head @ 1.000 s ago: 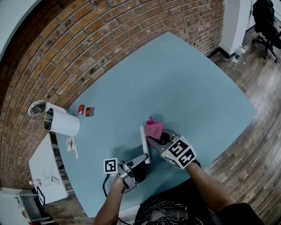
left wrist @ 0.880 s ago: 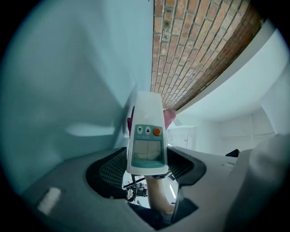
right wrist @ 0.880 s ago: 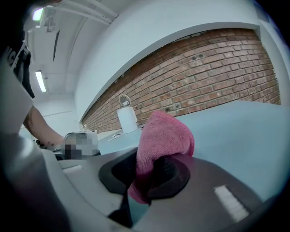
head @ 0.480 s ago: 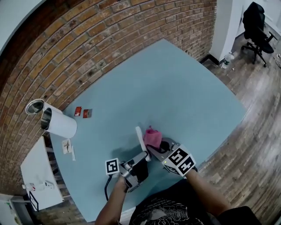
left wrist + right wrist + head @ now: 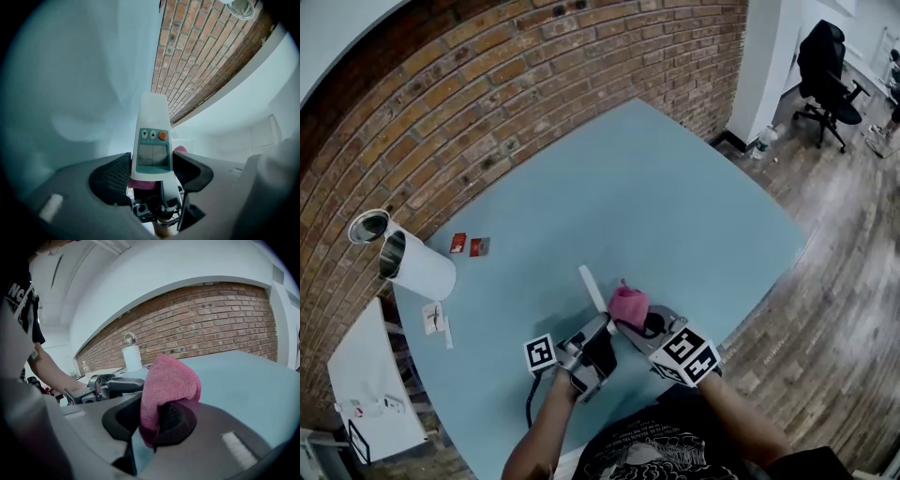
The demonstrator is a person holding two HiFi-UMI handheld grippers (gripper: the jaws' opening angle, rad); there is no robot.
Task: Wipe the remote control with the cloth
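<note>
The left claw (image 5: 152, 171) clamps the white remote control (image 5: 592, 289) near its lower end, over the blue counter (image 5: 675, 197). The right claw (image 5: 154, 420) pinches the pink cloth (image 5: 168, 380) just beside it (mid-wipe, I'd guess). Next the cloth needs dragging along the remote's length.

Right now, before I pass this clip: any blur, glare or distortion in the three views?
Head view: sharp, evenly lit, though the wide lens bows the table edges. Left gripper view: heavy fisheye with black corners; the remote control is crisp, the table behind it washed pale. Right gripper view: the cloth is sharp, the brick wall arches.
</note>
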